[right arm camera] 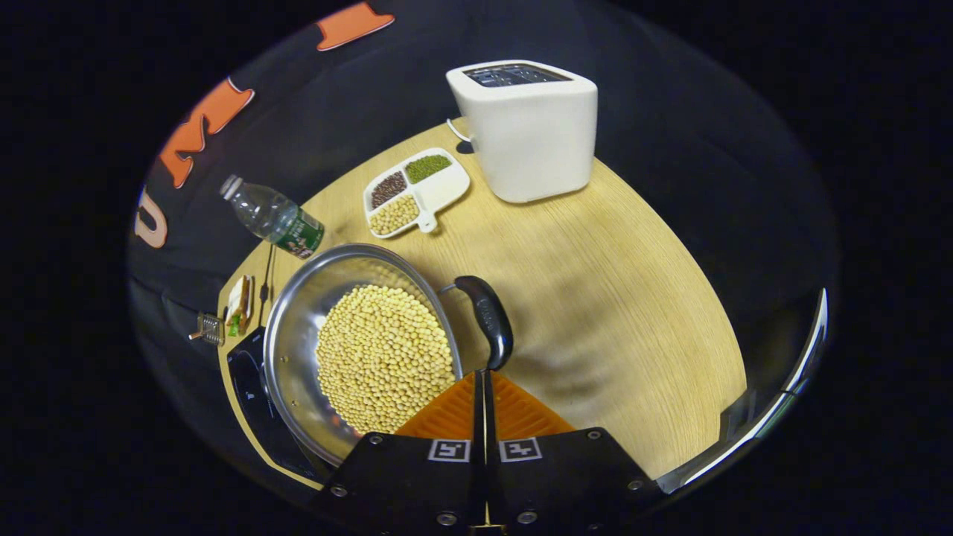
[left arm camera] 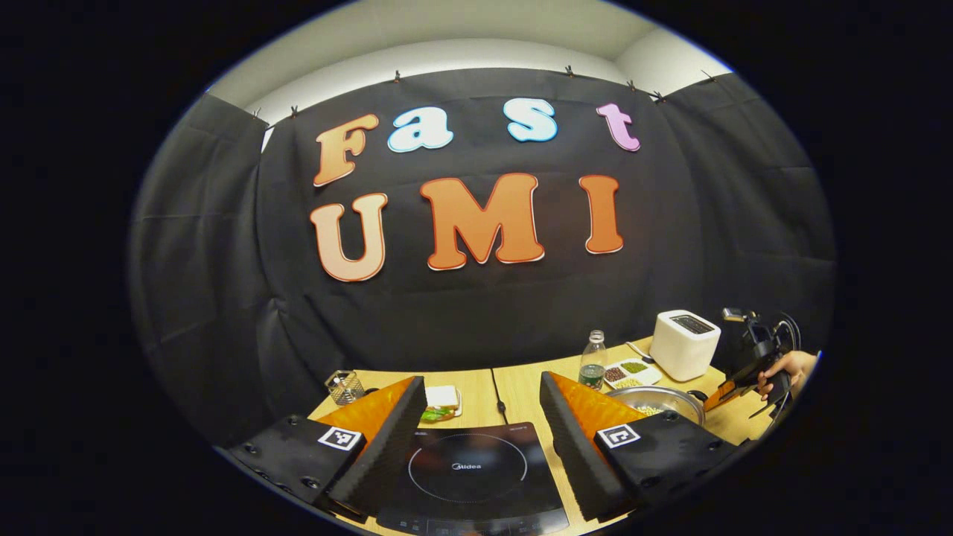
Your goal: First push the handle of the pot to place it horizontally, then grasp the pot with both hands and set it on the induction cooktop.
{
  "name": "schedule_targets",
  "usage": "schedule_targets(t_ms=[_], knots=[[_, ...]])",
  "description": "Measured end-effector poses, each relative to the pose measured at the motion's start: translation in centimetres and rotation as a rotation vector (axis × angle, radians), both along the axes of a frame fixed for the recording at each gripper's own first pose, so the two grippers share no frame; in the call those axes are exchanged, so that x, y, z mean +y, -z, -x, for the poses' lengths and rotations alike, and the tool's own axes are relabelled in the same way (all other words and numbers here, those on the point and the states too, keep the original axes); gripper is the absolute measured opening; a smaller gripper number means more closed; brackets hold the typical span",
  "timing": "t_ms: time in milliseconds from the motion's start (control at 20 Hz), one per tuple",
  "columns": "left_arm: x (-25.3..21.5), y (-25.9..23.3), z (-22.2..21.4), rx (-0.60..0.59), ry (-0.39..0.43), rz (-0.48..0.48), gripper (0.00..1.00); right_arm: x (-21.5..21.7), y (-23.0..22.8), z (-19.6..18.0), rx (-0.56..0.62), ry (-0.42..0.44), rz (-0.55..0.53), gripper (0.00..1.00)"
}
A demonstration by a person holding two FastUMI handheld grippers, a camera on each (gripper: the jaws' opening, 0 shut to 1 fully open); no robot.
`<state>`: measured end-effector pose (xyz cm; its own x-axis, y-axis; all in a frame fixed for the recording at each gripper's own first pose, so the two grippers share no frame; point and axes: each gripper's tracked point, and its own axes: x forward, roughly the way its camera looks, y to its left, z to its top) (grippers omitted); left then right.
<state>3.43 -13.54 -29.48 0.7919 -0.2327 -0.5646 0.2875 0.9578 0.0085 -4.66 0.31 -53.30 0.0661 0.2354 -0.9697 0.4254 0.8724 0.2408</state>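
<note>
- Wooden table carries everything, and we take the pot as our landmark: it stands on the wood, full of yellow beans, its rim reaching over the near edge of the induction cooktop on its left.
- Left of the pot we hold the left gripper above the cooktop, jaws spread wide and gripping nothing.
- At the pot's right side the black handle lies along the rim; our right gripper, jaws pressed together on nothing, has its tips at the handle's near end.
- A hard or off-centre push could slide or tip the pot and spill beans.
- Beyond the pot, the bottle, divided dish and toaster limit room; right of the handle the wood lies open to the table edge.
</note>
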Motion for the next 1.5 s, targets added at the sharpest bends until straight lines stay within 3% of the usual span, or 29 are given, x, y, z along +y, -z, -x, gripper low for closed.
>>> schedule_targets(t_ms=[200,350,400,750,1000,1150,1500], knots=[[-2.8,3.8,1.3,0.103,0.064,0.007,1.00,0.3,-2.1,-1.0,-0.088,-0.044,-0.014,0.17],[-4.9,6.9,2.3,0.190,0.107,0.004,1.00,0.0,-2.9,-1.3,-0.138,-0.101,0.024,0.37],[-5.4,8.1,2.7,0.223,0.117,-0.003,0.99,-0.1,-3.0,-1.4,-0.152,-0.110,0.039,0.49],[-8.7,16.3,5.5,0.502,0.151,0.021,1.00,-0.1,-2.7,-2.2,-0.215,-0.159,0.057,0.75],[-10.7,21.9,7.3,0.661,0.155,0.023,1.00,-0.3,-1.8,-2.2,-0.232,-0.215,0.100,0.84],[-11.7,24.0,7.9,0.729,0.145,0.048,0.95,-0.4,-1.1,-2.4,-0.238,-0.245,0.118,0.86],[-13.5,27.6,7.9,0.756,0.170,0.049,0.95,-1.2,0.5,-2.6,-0.235,-0.250,0.159,0.88]])
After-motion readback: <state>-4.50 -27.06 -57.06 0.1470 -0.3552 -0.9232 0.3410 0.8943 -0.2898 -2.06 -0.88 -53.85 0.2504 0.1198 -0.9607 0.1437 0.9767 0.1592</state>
